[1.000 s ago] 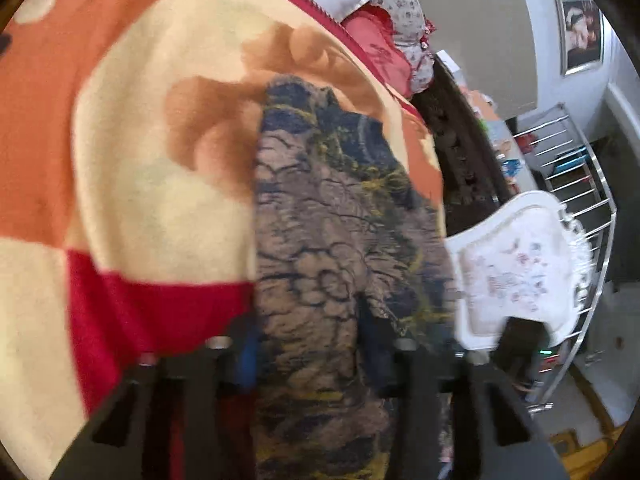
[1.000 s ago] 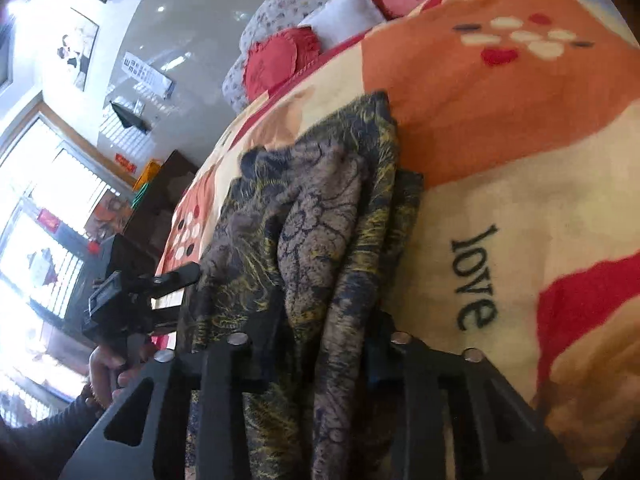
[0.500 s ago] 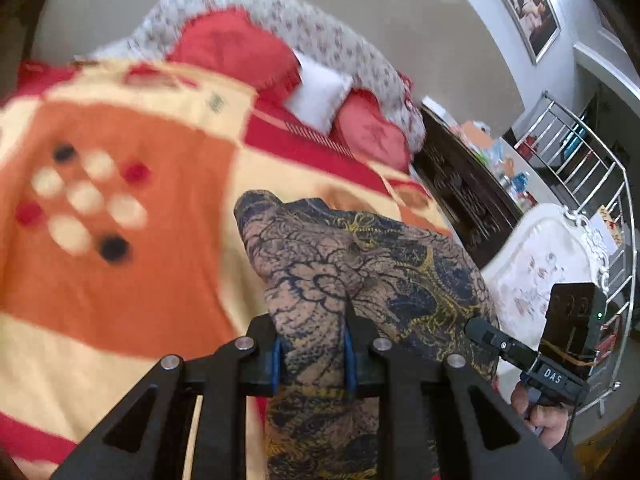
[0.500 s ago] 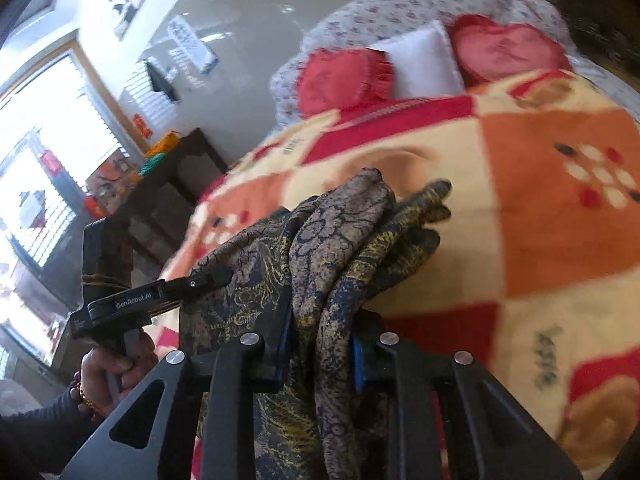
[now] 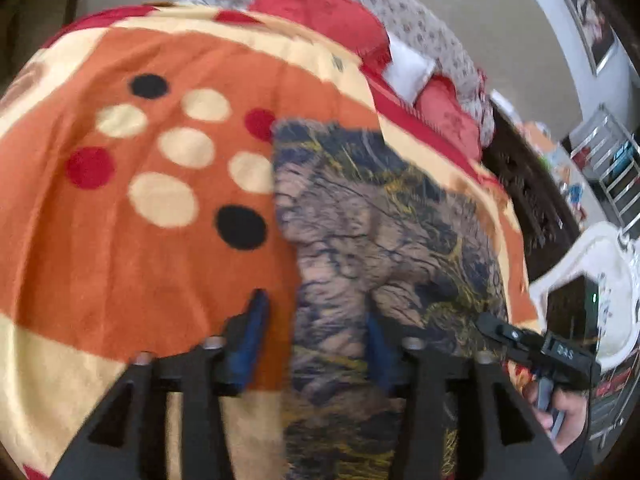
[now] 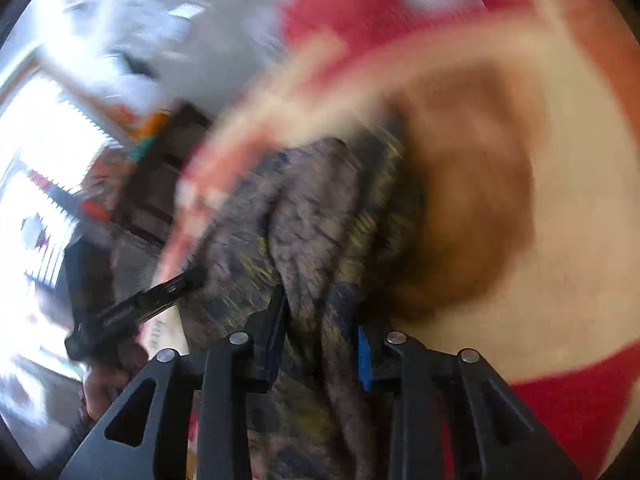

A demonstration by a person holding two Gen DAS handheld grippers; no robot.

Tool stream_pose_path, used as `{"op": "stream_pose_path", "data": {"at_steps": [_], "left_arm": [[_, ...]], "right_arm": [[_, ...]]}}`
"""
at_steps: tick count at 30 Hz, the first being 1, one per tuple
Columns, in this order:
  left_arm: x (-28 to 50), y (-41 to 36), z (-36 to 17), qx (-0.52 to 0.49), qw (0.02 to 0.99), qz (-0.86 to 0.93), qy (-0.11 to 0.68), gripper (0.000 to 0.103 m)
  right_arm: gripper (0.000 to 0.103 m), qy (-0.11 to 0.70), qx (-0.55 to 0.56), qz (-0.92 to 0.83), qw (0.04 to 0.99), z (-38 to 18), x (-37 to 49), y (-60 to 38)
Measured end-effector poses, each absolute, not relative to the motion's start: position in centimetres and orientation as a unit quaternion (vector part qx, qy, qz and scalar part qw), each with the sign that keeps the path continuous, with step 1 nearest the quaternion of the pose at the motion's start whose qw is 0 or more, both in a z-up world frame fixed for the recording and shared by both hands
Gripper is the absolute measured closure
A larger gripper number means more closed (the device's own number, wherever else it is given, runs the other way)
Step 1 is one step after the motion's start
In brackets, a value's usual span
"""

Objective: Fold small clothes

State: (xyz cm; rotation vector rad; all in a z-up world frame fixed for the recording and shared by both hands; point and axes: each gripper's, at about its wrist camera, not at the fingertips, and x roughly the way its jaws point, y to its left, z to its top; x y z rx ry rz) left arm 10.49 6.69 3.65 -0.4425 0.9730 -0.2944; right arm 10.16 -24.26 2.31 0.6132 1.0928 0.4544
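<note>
Orange, cream and red dotted blanket (image 5: pixel 120 240) at frame left. Left gripper (image 5: pixel 316 328) bottom centre, jaws spread wide, released. Dark floral patterned garment (image 5: pixel 368 232) centre, lying on blanket. Right gripper (image 6: pixel 320 328), blurred, apparently clenched on garment (image 6: pixel 312 240).

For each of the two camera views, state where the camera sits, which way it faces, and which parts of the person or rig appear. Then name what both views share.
Left wrist: sits on the left gripper, looking along its spread fingers over the patterned garment on the orange blanket toward the pillows; the right gripper and its hand show at right.
Right wrist: sits on the right gripper, facing the bunched garment between its fingers; heavily blurred; the left gripper shows at left.
Shared: garment, blanket, each other's gripper.
</note>
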Motion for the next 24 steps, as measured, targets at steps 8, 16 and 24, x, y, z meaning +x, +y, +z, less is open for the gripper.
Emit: {"op": "stream_pose_path", "data": {"at_steps": [8, 16, 24], "left_arm": [[10.2, 7.6, 9.3, -0.199, 0.895, -0.119, 0.382, 0.044], [14.4, 3.4, 10.4, -0.199, 0.91, -0.072, 0.356, 0.034], [16.9, -0.9, 3.0, -0.067, 0.905, -0.03, 0.419, 0.033]], "right_arm": [[0.045, 0.394, 0.185, 0.175, 0.883, 11.5, 6.0, -24.7], [0.063, 0.366, 0.002, 0.127, 0.922, 13.9, 8.7, -14.0], [0.075, 0.451, -0.01, 0.092, 0.888, 4.1, 13.0, -15.8]]}}
